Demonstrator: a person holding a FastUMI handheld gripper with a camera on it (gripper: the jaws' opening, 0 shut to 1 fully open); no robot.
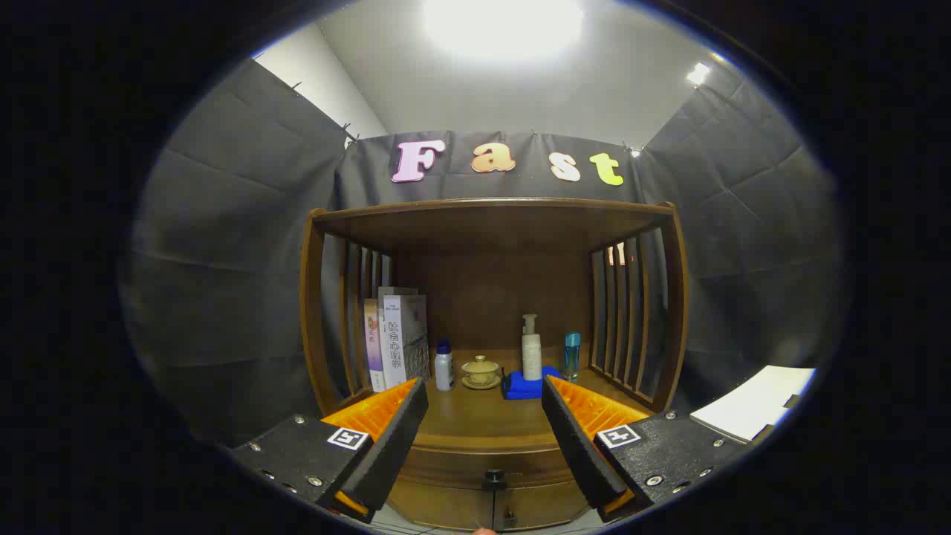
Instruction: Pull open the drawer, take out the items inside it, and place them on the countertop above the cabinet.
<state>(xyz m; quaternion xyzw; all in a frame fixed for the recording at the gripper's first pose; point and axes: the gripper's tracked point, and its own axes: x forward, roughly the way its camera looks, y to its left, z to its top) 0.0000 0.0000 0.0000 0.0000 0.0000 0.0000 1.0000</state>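
Observation:
A brown wooden cabinet [490, 223] with slatted sides stands straight ahead of me. Its countertop [475, 420] lies between and just beyond my fingers. Below the countertop's front edge sits the closed drawer [446, 501] with a small dark knob [493, 478] low between my fingers. My gripper [484, 394] is open, its fingers spread wide with nothing between them. What lies in the drawer is hidden.
On the countertop stand upright books [397, 338] at the left, a small white bottle [443, 365], a lidded cup on a saucer [481, 371], a pump bottle [531, 357] on a blue cloth [524, 386] and a blue tumbler [571, 357]. A white sheet [750, 409] lies off to the right.

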